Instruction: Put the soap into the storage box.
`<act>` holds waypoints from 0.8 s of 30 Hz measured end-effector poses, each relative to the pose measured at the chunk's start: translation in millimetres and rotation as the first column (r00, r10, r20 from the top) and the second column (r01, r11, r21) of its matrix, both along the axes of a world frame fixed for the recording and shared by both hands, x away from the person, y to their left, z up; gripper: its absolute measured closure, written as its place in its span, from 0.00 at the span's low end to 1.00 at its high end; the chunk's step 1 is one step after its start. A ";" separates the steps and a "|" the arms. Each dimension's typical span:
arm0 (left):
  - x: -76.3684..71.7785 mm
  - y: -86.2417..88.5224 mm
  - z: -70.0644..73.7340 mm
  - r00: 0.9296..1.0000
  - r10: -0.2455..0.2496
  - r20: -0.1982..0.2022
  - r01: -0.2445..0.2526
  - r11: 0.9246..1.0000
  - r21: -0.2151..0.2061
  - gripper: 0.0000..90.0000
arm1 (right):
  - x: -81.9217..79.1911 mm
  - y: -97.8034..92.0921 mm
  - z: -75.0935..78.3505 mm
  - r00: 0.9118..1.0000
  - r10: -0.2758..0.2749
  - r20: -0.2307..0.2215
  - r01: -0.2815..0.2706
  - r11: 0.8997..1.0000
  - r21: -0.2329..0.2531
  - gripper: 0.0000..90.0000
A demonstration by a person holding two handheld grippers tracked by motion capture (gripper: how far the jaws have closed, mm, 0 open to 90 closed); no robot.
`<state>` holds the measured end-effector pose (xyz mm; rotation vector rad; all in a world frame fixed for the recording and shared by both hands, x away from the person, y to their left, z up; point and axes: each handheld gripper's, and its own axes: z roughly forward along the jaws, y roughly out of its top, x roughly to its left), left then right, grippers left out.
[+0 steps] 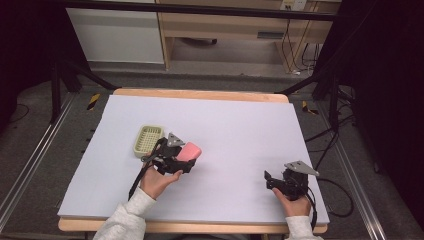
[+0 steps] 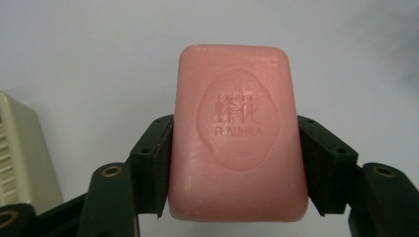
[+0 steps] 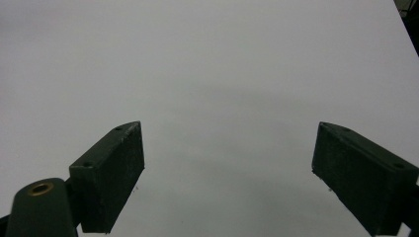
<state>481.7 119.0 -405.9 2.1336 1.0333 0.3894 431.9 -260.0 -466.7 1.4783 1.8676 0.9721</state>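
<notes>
- Left gripper [image 1: 186, 159] is clamped on the pink soap bar [image 1: 189, 151]. In the left gripper view the two black jaws press flat on the bar's long sides, at about its lower half; soap bar [image 2: 237, 133] stands out forward past the jaw tips.
- Long axis of the bar runs along the gripper's own pointing line, stamped face up toward the camera. Grip looks square, no visible tilt between the pads.
- Pale yellow slotted basket [image 1: 148, 139] lies just beside the left gripper, on its left and slightly behind the jaw tips; in the left gripper view its corner [image 2: 17, 153] sits at the left edge, low down. Bar and basket are apart, not touching.
- Whether the bar is lifted off the white table sheet [image 1: 240, 130] or resting on it: cannot tell from these views.
- Judgement: the basket reads as a soap dish, so the coming move is probably a short carry to the gripper's left to set the bar in it, long axis matched to the basket's long side.
- Left hand is far nearer the basket; the job stays with it.
- Right gripper [image 1: 270, 180] is well off to the right of the held bar, jaws wide apart, nothing between them, bare sheet ahead in the right gripper view. Idle.
- Risk, as a guess: soap is slick, and a twist during the carry could let it slide forward out of the pads.
</notes>
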 end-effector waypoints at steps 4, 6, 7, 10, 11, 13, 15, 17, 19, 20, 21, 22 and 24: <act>-0.8 6.8 2.5 1.000 0.005 0.005 -0.005 1.000 -0.003 0.41 | 0.0 -0.2 0.0 1.000 -0.001 0.000 0.001 1.000 0.001 0.14; -1.1 9.6 4.1 1.000 0.005 0.008 -0.005 1.000 0.002 0.41 | 0.0 0.0 0.1 1.000 0.000 0.000 0.000 1.000 0.000 0.14; -1.4 11.2 5.1 1.000 0.006 0.011 -0.006 1.000 0.006 0.41 | 0.0 0.1 0.1 1.000 -0.001 0.000 0.001 1.000 0.001 0.14; -1.9 17.6 8.4 1.000 0.014 0.017 -0.014 1.000 0.001 0.41 | -0.1 0.2 0.3 1.000 0.001 0.001 -0.001 1.000 0.001 0.14; -1.8 19.0 8.8 1.000 0.018 0.017 -0.018 1.000 -0.004 0.41 | 0.0 0.2 0.2 1.000 0.000 0.001 0.000 1.000 0.000 0.14; -1.3 23.0 10.3 0.999 0.025 0.020 -0.025 1.000 -0.004 0.41 | 0.1 0.2 0.1 1.000 0.001 0.001 -0.001 1.000 -0.001 0.14; -0.7 26.6 11.4 0.999 0.030 0.022 -0.030 1.000 -0.003 0.41 | -0.1 0.5 0.2 1.000 0.000 0.000 0.000 1.000 0.000 0.14; 0.3 30.9 13.0 0.999 0.041 0.026 -0.041 0.999 -0.009 0.41 | -0.1 0.5 0.3 1.000 0.000 0.001 0.000 1.000 -0.001 0.14; 1.1 34.2 14.4 0.998 0.049 0.029 -0.049 0.999 -0.012 0.41 | 0.1 0.5 0.1 1.000 0.000 0.001 0.000 1.000 0.000 0.14; 1.5 35.6 15.0 0.998 0.053 0.030 -0.053 0.998 -0.014 0.41 | 0.1 0.5 0.1 1.000 0.000 0.001 0.000 1.000 -0.001 0.14; 2.0 37.6 15.8 0.998 0.058 0.031 -0.057 0.998 -0.016 0.41 | 0.1 0.4 0.1 1.000 0.001 0.001 -0.001 1.000 -0.002 0.14; 2.6 40.3 17.1 0.998 0.063 0.032 -0.062 0.998 -0.017 0.41 | 0.1 0.4 0.1 1.000 0.000 0.001 0.000 1.000 -0.001 0.14; 3.4 44.2 18.8 0.997 0.069 0.036 -0.069 0.997 -0.019 0.41 | 0.0 0.4 0.3 1.000 0.000 0.001 0.000 1.000 0.000 0.14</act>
